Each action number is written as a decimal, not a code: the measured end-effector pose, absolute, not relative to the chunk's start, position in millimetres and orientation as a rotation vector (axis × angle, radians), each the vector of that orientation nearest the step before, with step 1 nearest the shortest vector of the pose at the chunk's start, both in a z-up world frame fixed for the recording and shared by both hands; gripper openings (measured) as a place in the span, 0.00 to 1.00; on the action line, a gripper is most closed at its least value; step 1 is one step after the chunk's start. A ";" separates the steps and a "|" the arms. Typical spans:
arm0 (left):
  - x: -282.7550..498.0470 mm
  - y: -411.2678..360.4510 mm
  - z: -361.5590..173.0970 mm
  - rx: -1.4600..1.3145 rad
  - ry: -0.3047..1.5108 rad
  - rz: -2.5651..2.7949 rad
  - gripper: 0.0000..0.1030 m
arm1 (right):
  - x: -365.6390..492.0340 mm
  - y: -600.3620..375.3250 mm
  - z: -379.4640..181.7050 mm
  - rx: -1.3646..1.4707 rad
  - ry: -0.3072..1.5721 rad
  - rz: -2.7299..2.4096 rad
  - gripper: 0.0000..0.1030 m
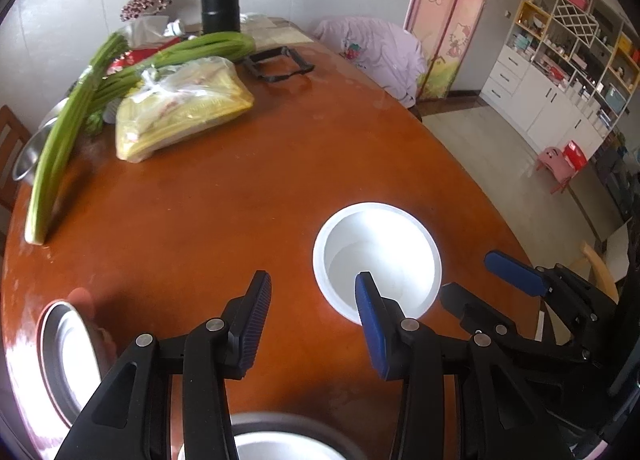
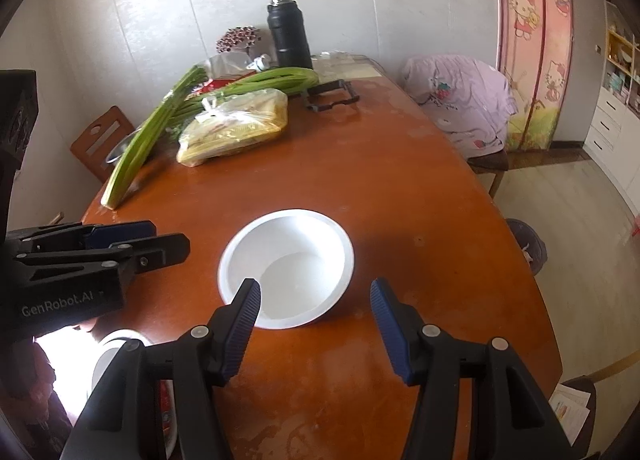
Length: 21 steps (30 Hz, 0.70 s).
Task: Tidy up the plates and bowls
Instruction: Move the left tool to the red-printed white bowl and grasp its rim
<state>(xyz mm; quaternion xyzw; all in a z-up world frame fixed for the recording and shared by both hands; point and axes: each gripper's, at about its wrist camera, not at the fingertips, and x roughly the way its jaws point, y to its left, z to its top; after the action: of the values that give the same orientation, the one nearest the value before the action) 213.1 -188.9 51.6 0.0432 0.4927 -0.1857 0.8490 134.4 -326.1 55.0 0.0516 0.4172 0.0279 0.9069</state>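
Left gripper (image 1: 312, 292): jaws apart, empty.
Right gripper (image 2: 316, 296): jaws apart, empty.
Round white plastic bowl (image 2: 286, 268): upright on brown wooden table (image 2: 360, 188), twelve o'clock of right gripper.

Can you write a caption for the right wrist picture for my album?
Open right gripper hovers by a white bowl on a brown table.

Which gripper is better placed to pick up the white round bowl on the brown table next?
Right, probably. The right gripper is open and faces the white round bowl almost squarely, one finger over its near rim. The left gripper, also open and empty, points beside the bowl.
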 end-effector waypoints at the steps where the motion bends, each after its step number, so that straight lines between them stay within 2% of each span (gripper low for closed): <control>1: 214.9 -191.2 50.1 0.093 1.043 -0.393 0.44 | 136.4 -327.8 53.2 0.107 0.865 0.051 0.55; 21: 252.3 -215.2 1.4 0.064 1.179 -0.373 0.44 | 172.8 -337.2 14.1 0.101 0.957 0.052 0.55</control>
<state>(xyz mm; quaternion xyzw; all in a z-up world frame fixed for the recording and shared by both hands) 252.3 -215.2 1.4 0.0302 0.5525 -0.1749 0.8144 172.8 -337.2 14.1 0.0486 0.4600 0.0252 0.8862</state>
